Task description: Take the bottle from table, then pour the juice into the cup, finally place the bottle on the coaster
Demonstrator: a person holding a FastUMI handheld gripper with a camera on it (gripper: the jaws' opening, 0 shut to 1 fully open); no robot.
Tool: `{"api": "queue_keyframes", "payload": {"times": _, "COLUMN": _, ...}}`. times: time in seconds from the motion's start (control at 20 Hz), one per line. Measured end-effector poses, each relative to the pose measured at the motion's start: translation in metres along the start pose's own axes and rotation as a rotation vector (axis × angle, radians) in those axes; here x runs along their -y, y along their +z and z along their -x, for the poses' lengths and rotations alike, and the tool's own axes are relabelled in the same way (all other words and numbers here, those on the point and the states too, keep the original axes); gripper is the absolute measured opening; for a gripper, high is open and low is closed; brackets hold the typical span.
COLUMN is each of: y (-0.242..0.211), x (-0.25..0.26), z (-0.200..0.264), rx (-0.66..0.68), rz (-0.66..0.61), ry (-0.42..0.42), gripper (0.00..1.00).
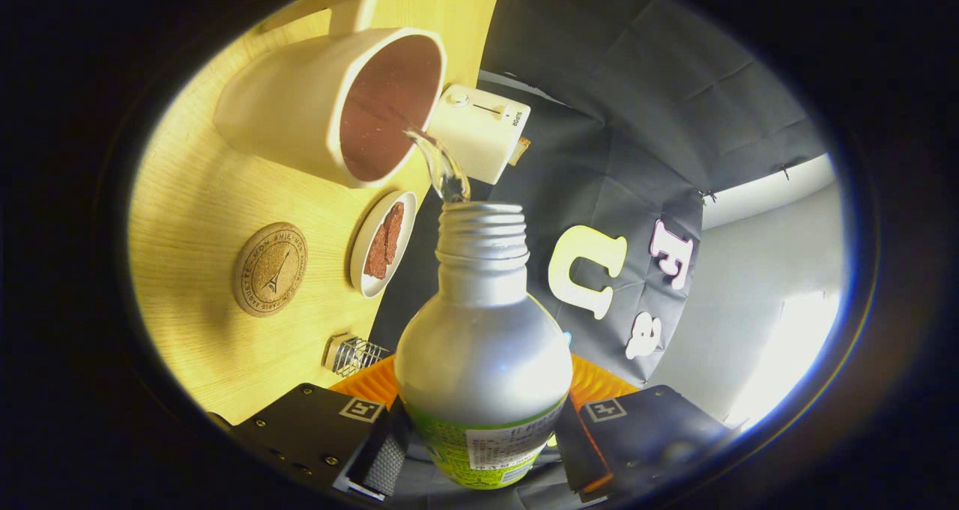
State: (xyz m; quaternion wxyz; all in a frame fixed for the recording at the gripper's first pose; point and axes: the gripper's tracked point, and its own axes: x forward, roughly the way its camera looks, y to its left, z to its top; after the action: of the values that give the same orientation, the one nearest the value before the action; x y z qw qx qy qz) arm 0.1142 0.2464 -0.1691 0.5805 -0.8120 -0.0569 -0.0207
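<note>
We tip the bottle and pour into the cup.

The wooden worktop is the biggest thing we see. Our tool squeezes the silver bottle from both sides. A thin stream runs from its open top into the white cup just ahead. Near the cup sits a small dish, maybe with a snack, and beside that the round cork coaster.

Silver bottle with a green label band; cream cup with dark reddish-brown inside; tan cork coaster printed with a tower; pale wood-grain table; white dish.
</note>
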Motion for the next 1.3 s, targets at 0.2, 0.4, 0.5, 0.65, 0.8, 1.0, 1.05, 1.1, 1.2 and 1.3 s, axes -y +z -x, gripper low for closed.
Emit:
{"api": "queue_keyframes", "payload": {"times": 0.2, "y": -0.001, "x": 0.001, "z": 0.003, "rx": 0.001, "rz": 0.024, "ry": 0.008, "gripper": 0.81}}
{"api": "queue_keyframes", "payload": {"times": 0.4, "y": 0.0, "x": 0.004, "z": 0.005, "rx": 0.014, "rz": 0.051, "ry": -0.01, "gripper": 0.81}}
{"api": "queue_keyframes", "payload": {"times": 0.5, "y": 0.002, "x": 0.005, "z": 0.008, "rx": 0.02, "rz": 0.068, "ry": -0.023, "gripper": 0.81}}
{"api": "queue_keyframes", "payload": {"times": 0.65, "y": 0.005, "x": 0.007, "z": 0.008, "rx": 0.027, "rz": 0.12, "ry": -0.037, "gripper": 0.81}}
{"api": "queue_keyframes", "payload": {"times": 0.8, "y": 0.008, "x": 0.009, "z": 0.007, "rx": 0.034, "rz": 0.167, "ry": -0.049, "gripper": 0.81}}
{"api": "queue_keyframes", "payload": {"times": 1.0, "y": 0.011, "x": 0.013, "z": 0.006, "rx": 0.042, "rz": 0.193, "ry": -0.056, "gripper": 0.81}}
{"api": "queue_keyframes", "payload": {"times": 1.05, "y": 0.011, "x": 0.014, "z": 0.006, "rx": 0.043, "rz": 0.209, "ry": -0.057, "gripper": 0.81}}
{"api": "queue_keyframes", "payload": {"times": 1.1, "y": 0.011, "x": 0.013, "z": 0.005, "rx": 0.043, "rz": 0.221, "ry": -0.051, "gripper": 0.81}}
{"api": "queue_keyframes", "payload": {"times": 1.2, "y": 0.011, "x": 0.008, "z": 0.004, "rx": 0.043, "rz": 0.251, "ry": -0.033, "gripper": 0.81}}
{"api": "queue_keyframes", "payload": {"times": 1.3, "y": 0.01, "x": 0.009, "z": 0.004, "rx": 0.036, "rz": 0.286, "ry": -0.027, "gripper": 0.81}}
